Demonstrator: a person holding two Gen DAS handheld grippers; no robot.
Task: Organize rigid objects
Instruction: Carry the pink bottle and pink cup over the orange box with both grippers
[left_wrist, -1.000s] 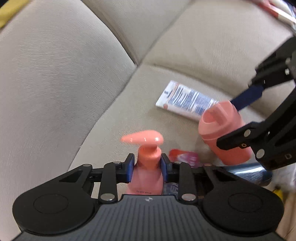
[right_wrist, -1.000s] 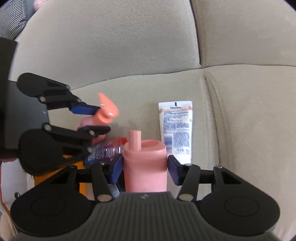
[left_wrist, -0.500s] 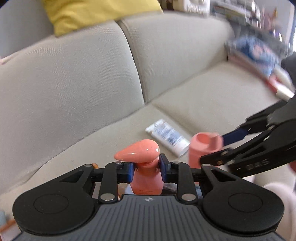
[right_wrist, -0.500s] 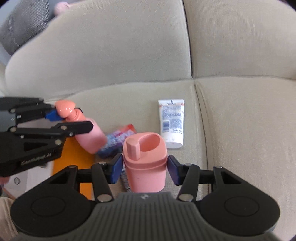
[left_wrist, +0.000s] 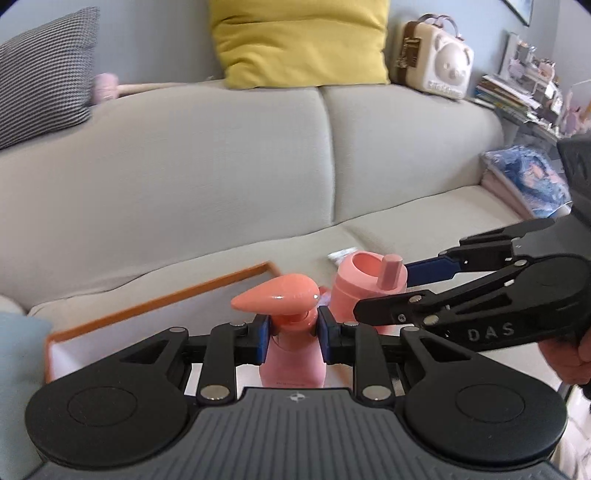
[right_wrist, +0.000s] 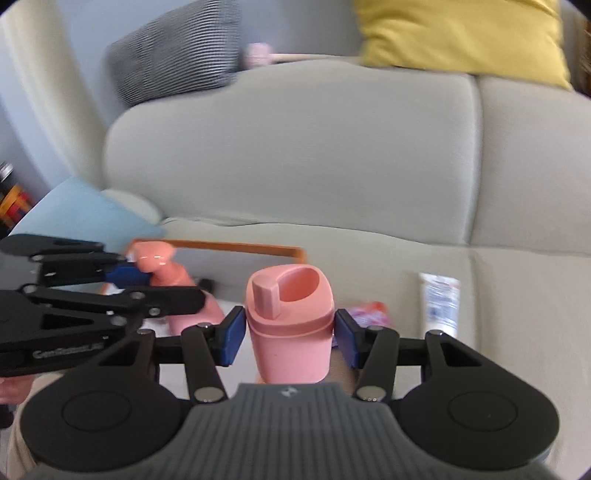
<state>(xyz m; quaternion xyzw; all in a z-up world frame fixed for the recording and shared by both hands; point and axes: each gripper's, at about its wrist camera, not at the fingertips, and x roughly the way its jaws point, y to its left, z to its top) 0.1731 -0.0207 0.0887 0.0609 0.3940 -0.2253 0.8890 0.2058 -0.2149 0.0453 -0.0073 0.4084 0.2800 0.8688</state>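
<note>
My left gripper (left_wrist: 291, 334) is shut on the neck of a pink pump bottle (left_wrist: 291, 363) and holds it upright above an orange-rimmed white tray (left_wrist: 162, 299). My right gripper (right_wrist: 290, 334) is shut on a pink cup with a spout lid (right_wrist: 290, 325), held upright beside the pump bottle (right_wrist: 166, 271). The cup also shows in the left wrist view (left_wrist: 364, 280), just right of the pump head. The tray rim (right_wrist: 236, 246) lies behind both objects on the sofa seat.
A white tube (right_wrist: 439, 302) and a red-blue packet (right_wrist: 369, 310) lie on the beige sofa seat (right_wrist: 517, 295). A yellow cushion (left_wrist: 299, 40), a checked cushion (left_wrist: 40, 77), a bear-shaped case (left_wrist: 436, 59) and a light blue cushion (right_wrist: 81, 214) surround the area.
Both grippers have lifted and tilted up with their objects, so the sofa back and cushions come into view. The orange tray now shows below and behind the bottle and cup.
</note>
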